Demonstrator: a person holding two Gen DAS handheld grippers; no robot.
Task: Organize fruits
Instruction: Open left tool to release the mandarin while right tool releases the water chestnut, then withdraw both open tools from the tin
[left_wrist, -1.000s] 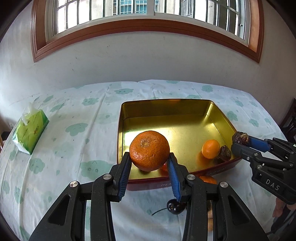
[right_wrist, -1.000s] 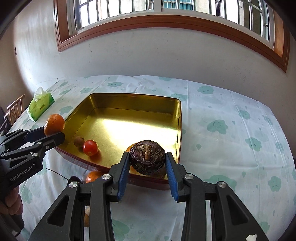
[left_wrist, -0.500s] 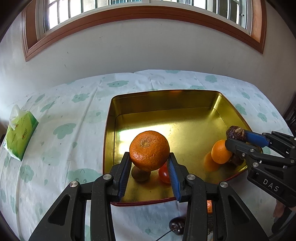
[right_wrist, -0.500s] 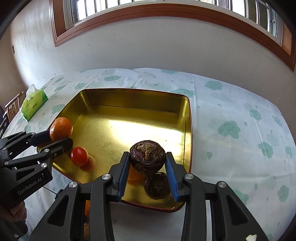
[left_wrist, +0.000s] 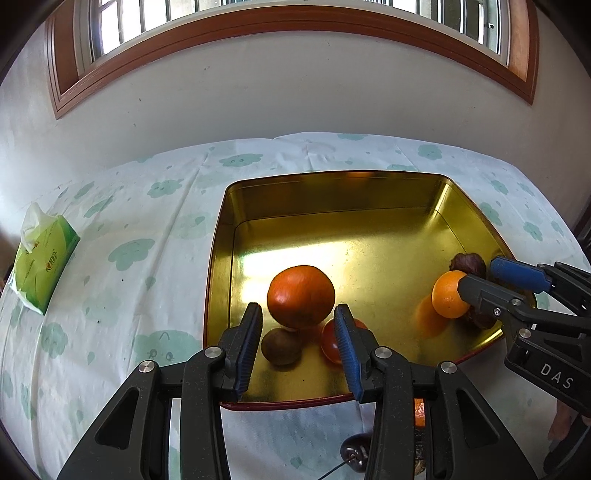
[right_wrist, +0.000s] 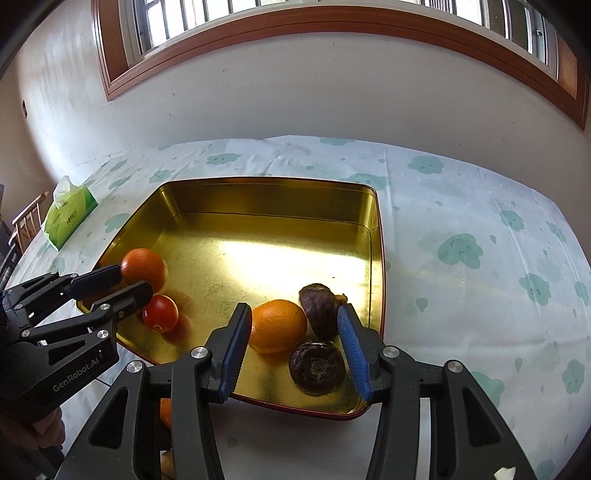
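Though not yet finished, well along: on pale cloud-print tablecloth (left_wrist: 129, 295), counted six fruits inside square gold metal tray with red outer rim (left_wrist: 221, 258). By size: big dark-orange mandarin (left_wrist: 301, 297) near left wall; small bright orange citrus (right_wrist: 279, 326); two dark purple wrinkled round fruits, one tilted (right_wrist: 321, 310), one nearer the rim (right_wrist: 317, 367); brown oval fruit (left_wrist: 281, 346); red cherry tomato (right_wrist: 160, 314). Probably still to collect: orange fruit (left_wrist: 419, 411) and dark round thing (left_wrist: 354, 448) on cloth before near rim, mostly hidden, kind unclear

Left gripper (left_wrist: 298, 308): set narrowly about mandarin at the very tips; cannot tell whether pads still press. Right gripper (right_wrist: 293, 309): opening, tilted purple fruit lying loose between the jaws on tray floor, close to right pad, not squeezed

Against a second ago: then mandarin and purple fruit pinched above near rim; now both further in and lower, purple one tipped onto its side
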